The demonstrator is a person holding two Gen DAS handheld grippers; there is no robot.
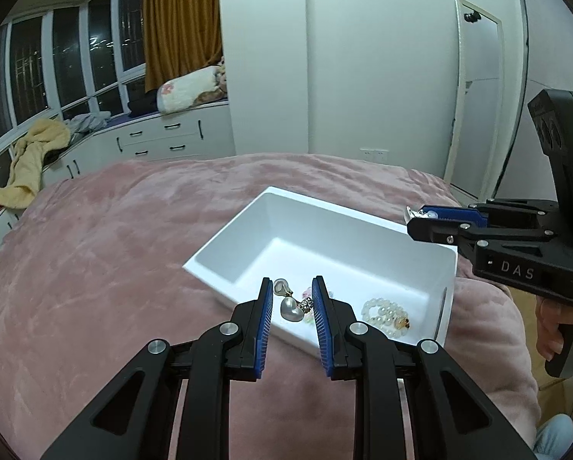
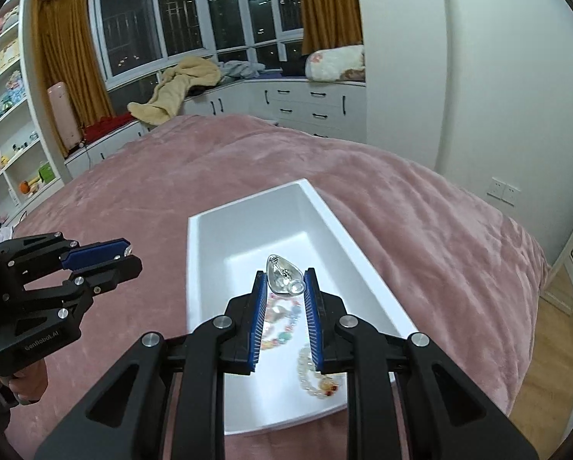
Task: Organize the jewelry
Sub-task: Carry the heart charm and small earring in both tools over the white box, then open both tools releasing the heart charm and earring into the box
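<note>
A white box [image 1: 271, 207] sits mid-frame on a bed covered by a pink blanket [image 1: 114, 249]. The left gripper [image 1: 292, 287], lower centre of its own view, grasps a heart-shaped pearl earring [image 1: 289, 306] above the box's near end. The right gripper [image 2: 284, 281] clenches a clear teardrop earring [image 2: 282, 274] over the box. A pearl bracelet [image 1: 386, 312] lies inside, lower right.

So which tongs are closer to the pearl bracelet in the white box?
Right. The right tongs hang over the white box, just above the pearl bracelet. The left tongs are off to the box's side, over the pink blanket.
</note>
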